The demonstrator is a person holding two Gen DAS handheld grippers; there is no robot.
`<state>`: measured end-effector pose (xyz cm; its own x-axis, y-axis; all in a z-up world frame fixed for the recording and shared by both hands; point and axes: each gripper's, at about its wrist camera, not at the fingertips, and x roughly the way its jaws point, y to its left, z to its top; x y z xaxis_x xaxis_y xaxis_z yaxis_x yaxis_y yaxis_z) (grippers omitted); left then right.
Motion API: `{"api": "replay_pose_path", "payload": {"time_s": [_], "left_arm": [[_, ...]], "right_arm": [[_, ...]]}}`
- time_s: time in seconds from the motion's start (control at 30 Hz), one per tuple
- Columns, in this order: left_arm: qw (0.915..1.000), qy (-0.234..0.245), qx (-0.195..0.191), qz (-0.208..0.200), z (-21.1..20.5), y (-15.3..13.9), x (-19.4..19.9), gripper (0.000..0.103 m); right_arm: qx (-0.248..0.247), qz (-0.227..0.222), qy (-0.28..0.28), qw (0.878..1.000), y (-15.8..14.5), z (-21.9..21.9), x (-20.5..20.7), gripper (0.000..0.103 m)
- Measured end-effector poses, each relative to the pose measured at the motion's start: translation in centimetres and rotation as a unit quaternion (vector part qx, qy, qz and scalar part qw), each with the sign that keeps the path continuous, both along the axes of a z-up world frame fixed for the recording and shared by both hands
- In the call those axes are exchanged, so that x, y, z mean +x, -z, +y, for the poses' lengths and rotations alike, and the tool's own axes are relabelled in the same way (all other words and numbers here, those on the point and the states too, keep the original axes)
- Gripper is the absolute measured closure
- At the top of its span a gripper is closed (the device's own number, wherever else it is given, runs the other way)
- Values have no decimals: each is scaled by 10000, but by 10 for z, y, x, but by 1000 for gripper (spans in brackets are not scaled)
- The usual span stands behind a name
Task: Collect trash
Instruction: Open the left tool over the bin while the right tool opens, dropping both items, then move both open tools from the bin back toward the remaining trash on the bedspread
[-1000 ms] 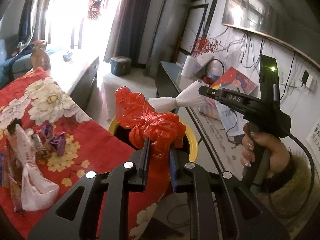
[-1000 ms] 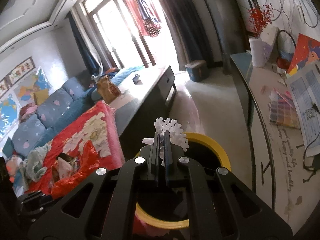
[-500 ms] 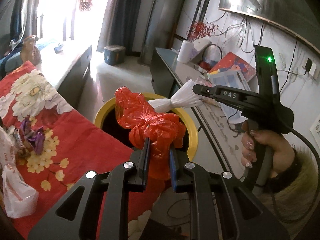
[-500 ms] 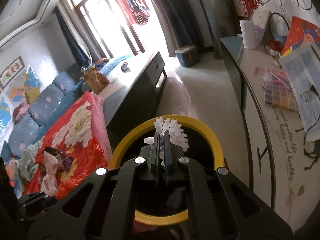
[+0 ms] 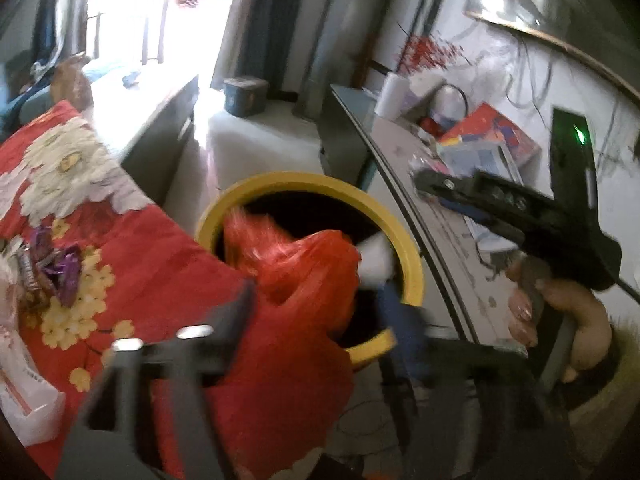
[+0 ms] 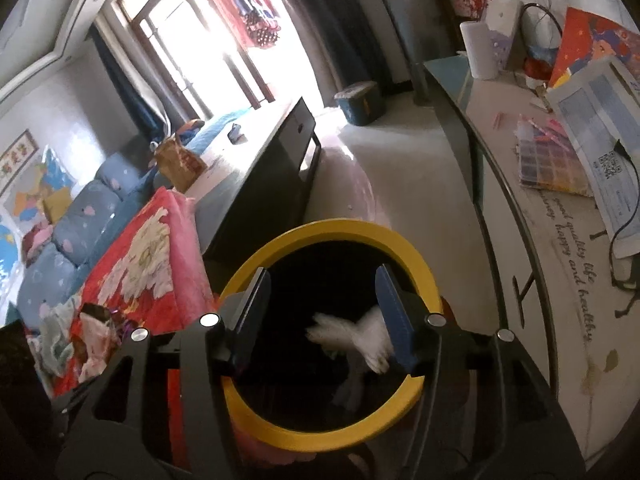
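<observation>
A yellow-rimmed black trash bin [image 5: 412, 256] stands on the floor beside the bed; it also shows in the right wrist view [image 6: 424, 264]. My left gripper [image 5: 320, 300] is open, its jaws wide apart, and a crumpled red plastic bag [image 5: 296, 276] blurs between them above the bin's mouth. My right gripper [image 6: 322, 308] is open over the bin. A white tissue wad [image 6: 360, 336] is blurred inside the bin just below its right finger; it also shows in the left wrist view [image 5: 374, 258].
A red floral blanket [image 5: 100, 248] at the left holds purple candy wrappers [image 5: 60, 268] and a white plastic bag [image 5: 20, 392]. A glass desk [image 6: 520, 184] with papers runs along the right. A dark low cabinet [image 6: 280, 168] stands behind the bin.
Both grippers have opened. The red bag has come loose from the left jaws and the white tissue has dropped from the right jaws into the bin.
</observation>
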<state>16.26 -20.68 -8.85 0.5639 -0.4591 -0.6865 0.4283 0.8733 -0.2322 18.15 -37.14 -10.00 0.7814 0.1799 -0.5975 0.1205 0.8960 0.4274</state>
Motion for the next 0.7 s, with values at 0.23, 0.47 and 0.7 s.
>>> {"api": "replay_pose_path", "payload": {"time_s": [0.23,0.47,0.7], "left_arm": [[9981,-564,-179,-159,32,-14,-4,7],[9954,-848,-199,-393,50,-31,-13,7],[9929,-1006,-239,-582,63,-42,-23,7]], "right_arm": [[-176,-103,14,9998,-5,9,-3,39],[-337,-251,-177,9990,-15,25,-6,38],[-519,-430,-369,9970,-27,44,-12,31]]}}
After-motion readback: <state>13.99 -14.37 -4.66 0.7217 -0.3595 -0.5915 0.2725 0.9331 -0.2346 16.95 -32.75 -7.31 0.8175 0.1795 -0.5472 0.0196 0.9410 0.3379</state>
